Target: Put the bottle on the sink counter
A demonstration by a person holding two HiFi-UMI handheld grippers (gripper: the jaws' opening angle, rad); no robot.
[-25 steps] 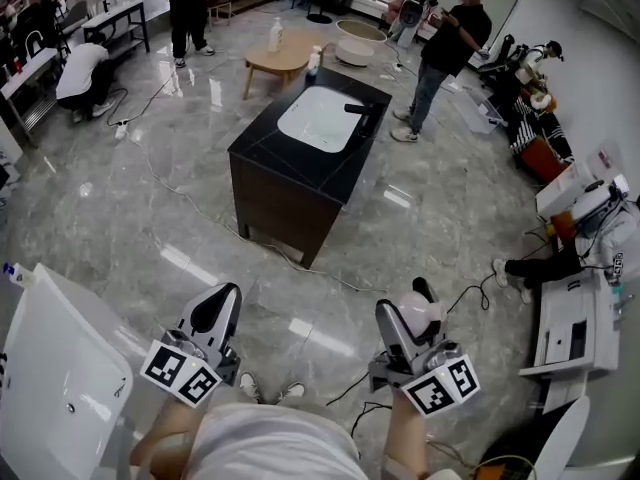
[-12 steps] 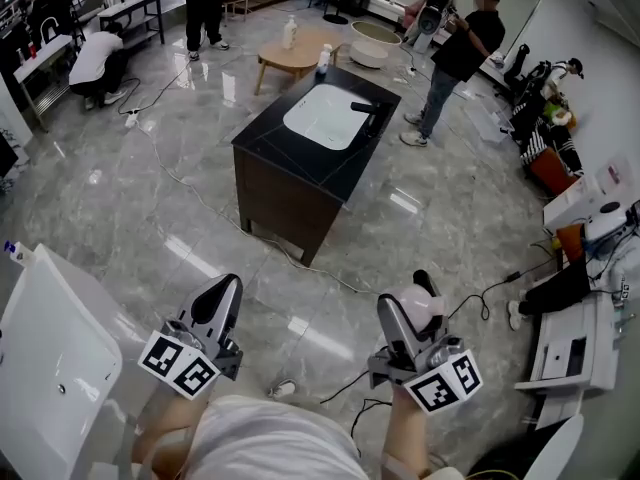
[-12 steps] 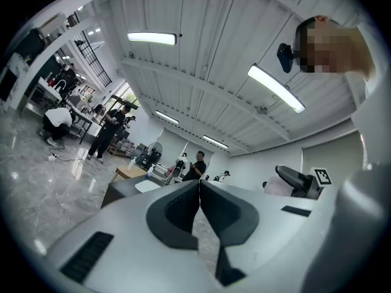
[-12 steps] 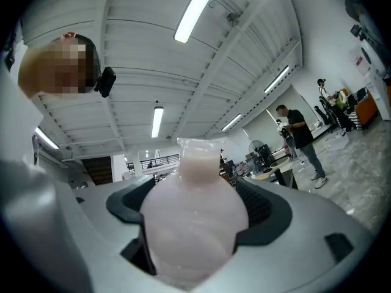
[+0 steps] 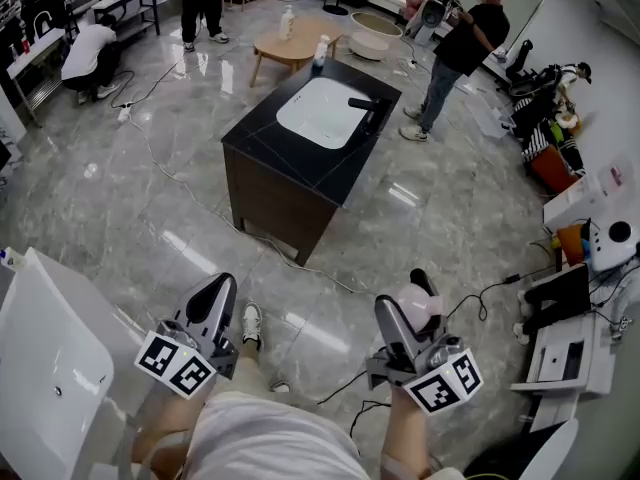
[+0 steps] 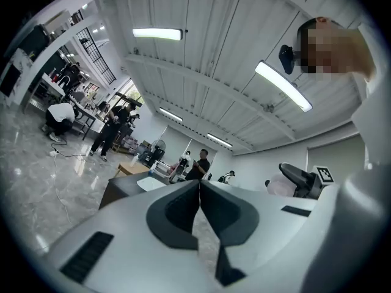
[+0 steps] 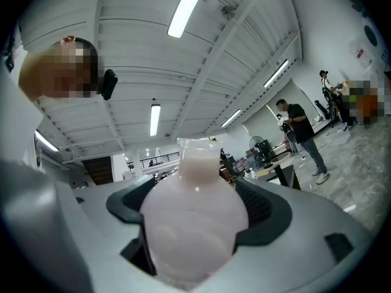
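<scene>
My right gripper [image 5: 410, 306] is shut on a pale pink bottle [image 5: 419, 305], held low over the grey floor; in the right gripper view the bottle [image 7: 194, 224] fills the gap between the dark pads, neck pointing away. My left gripper [image 5: 214, 301] is shut with nothing in it, its jaws meeting in the left gripper view [image 6: 200, 191]. The sink counter [image 5: 270, 140], a black top with a white basin [image 5: 321, 112] and a black tap [image 5: 364, 105] on a dark cabinet, stands well ahead across the floor.
A cable [image 5: 190, 183] runs over the marble floor by the cabinet. A round wooden table [image 5: 292, 46] with bottles stands behind the counter. People stand at the back; one [image 5: 460, 53] is right of the counter. A white basin unit [image 5: 50, 363] sits at my left.
The counter has shifted slightly left in the head view as the person walks; a shoe now shows between the grippers. Both grippers keep their pose and grip.
</scene>
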